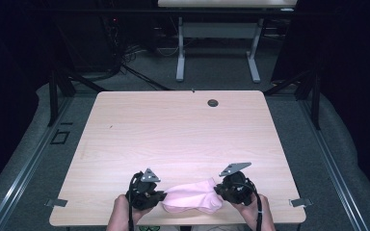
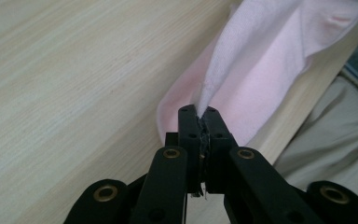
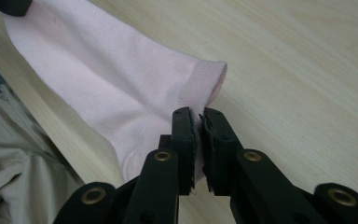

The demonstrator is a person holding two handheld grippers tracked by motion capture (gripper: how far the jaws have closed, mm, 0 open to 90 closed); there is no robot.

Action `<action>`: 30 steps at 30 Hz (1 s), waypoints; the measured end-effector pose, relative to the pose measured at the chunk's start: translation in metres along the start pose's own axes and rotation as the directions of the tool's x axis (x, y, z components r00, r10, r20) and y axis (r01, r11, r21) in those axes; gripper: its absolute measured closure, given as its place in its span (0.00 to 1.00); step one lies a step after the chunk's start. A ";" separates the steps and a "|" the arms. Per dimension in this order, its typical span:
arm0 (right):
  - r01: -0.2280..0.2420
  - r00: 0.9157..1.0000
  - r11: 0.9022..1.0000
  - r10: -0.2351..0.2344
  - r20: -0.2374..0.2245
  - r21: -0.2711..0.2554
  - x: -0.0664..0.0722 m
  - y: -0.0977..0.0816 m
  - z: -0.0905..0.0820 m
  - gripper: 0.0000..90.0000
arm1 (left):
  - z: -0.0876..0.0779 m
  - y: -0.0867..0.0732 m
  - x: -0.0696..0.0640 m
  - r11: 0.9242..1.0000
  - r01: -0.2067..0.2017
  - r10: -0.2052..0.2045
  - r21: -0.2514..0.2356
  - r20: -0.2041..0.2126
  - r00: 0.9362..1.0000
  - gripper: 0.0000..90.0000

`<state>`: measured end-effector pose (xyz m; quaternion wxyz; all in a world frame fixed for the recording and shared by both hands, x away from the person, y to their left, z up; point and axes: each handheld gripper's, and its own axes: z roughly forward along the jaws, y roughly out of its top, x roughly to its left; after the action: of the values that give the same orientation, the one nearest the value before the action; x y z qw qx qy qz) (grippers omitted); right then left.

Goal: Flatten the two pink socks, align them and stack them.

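Observation:
A pale pink sock hangs stretched between my two grippers over the near edge of the wooden table. My left gripper is shut on the sock's left end; in the left gripper view the fabric rises out of the pinched jaws of that gripper. My right gripper is shut on the other end. In the right gripper view the sock's ribbed cuff is pinched between the closed jaws of the right gripper, and the sock body runs off to the upper left.
A small round cable hole sits near the table's far edge. Another table's legs stand on the grey floor beyond. The person's light trousers lie just below the near table edge.

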<state>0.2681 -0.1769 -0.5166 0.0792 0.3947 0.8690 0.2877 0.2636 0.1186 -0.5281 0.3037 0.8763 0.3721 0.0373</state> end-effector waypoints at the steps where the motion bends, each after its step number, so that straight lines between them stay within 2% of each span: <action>1: -0.003 1.000 1.000 0.003 -0.006 0.000 -0.001 -0.002 0.005 0.92 | 0.003 -0.001 0.001 1.000 0.000 0.000 0.011 -0.003 1.000 0.99; 3: -0.002 1.000 1.000 0.002 -0.005 0.009 -0.001 -0.004 0.017 0.92 | 0.008 -0.003 0.001 0.999 -0.010 0.011 0.040 -0.028 1.000 0.99; 6: 0.019 1.000 0.999 -0.019 0.010 0.032 0.002 -0.008 0.031 0.92 | 0.015 -0.006 0.002 0.998 -0.012 0.014 0.064 -0.043 0.999 0.98; 10: 0.025 1.000 0.999 -0.025 0.014 0.048 0.004 -0.012 0.039 0.92 | 0.021 -0.007 0.003 0.996 -0.017 0.022 0.087 -0.058 0.998 0.91; 12: 0.030 0.999 0.999 -0.030 0.017 0.032 0.004 -0.014 0.040 0.91 | 0.024 -0.008 0.002 0.994 -0.030 0.038 0.103 -0.082 0.996 0.86; 13: 0.031 0.999 0.999 -0.032 0.019 0.045 0.004 -0.014 0.039 0.90 | 0.026 -0.009 0.002 0.993 -0.029 0.038 0.111 -0.084 0.996 0.82; 14: 0.031 0.999 0.999 -0.032 0.019 0.045 0.004 -0.014 0.039 0.90 | 0.026 -0.009 0.002 0.993 -0.029 0.038 0.111 -0.084 0.996 0.77; 17: 0.051 0.998 0.998 -0.052 0.033 0.049 0.004 -0.015 0.039 0.86 | 0.026 -0.011 0.002 0.995 -0.031 0.045 0.100 -0.145 0.988 0.61; 18: 0.051 0.998 0.998 -0.052 0.033 0.049 0.004 -0.015 0.039 0.86 | 0.026 -0.011 0.002 0.995 -0.031 0.045 0.100 -0.145 0.988 0.54; 19: 0.046 0.998 0.998 -0.048 0.043 0.045 0.005 -0.016 0.040 0.80 | 0.025 -0.012 0.003 0.996 -0.029 0.043 0.090 -0.167 0.985 0.49; 20: 0.048 0.997 0.998 -0.050 0.050 0.049 0.004 -0.016 0.039 0.74 | 0.025 -0.012 0.003 0.996 -0.029 0.043 0.090 -0.167 0.985 0.43; 21: 0.037 0.998 0.999 -0.039 0.057 0.040 0.003 -0.017 0.040 0.70 | 0.022 -0.013 0.005 0.997 -0.020 0.032 0.069 -0.175 0.984 0.38; 22: 0.038 0.998 0.998 -0.041 0.053 0.053 0.002 -0.017 0.039 0.67 | 0.020 -0.013 0.006 0.999 -0.015 0.024 0.053 -0.173 0.985 0.35; 23: 0.032 0.998 0.999 -0.034 0.044 0.042 0.000 -0.018 0.039 0.63 | 0.017 -0.014 0.007 0.999 -0.007 0.012 0.033 -0.184 0.983 0.31; 24: 0.010 0.999 1.000 -0.011 0.040 0.030 -0.001 -0.019 0.038 0.60 | 0.013 -0.014 0.008 1.000 -0.003 0.006 0.013 -0.197 0.980 0.28; 26: -0.004 1.000 1.000 0.003 0.031 0.009 -0.003 -0.020 0.036 0.53 | 0.006 -0.014 0.010 1.000 0.009 -0.013 -0.021 -0.205 0.979 0.23; 27: -0.010 1.000 1.000 0.010 0.029 -0.001 -0.005 -0.021 0.034 0.49 | 0.006 -0.014 0.010 1.000 0.009 -0.013 -0.021 -0.205 0.979 0.20; 28: -0.020 0.999 1.000 0.020 0.033 -0.018 -0.005 -0.021 0.032 0.45 | -0.002 -0.014 0.012 0.999 0.017 -0.027 -0.047 -0.216 0.976 0.19; 29: -0.026 0.999 0.999 0.028 0.038 -0.036 -0.007 -0.021 0.029 0.40 | -0.006 -0.014 0.014 0.998 0.018 -0.030 -0.057 -0.218 0.976 0.17; 30: -0.035 0.999 0.998 0.037 0.034 -0.054 -0.008 -0.021 0.026 0.36 | -0.010 -0.015 0.015 0.997 0.022 -0.038 -0.069 -0.230 0.972 0.17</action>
<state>0.2697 -0.1828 -0.5506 0.0999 0.4129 0.8523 0.3053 0.2627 0.1417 -0.5308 0.2877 0.8497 0.4166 0.1469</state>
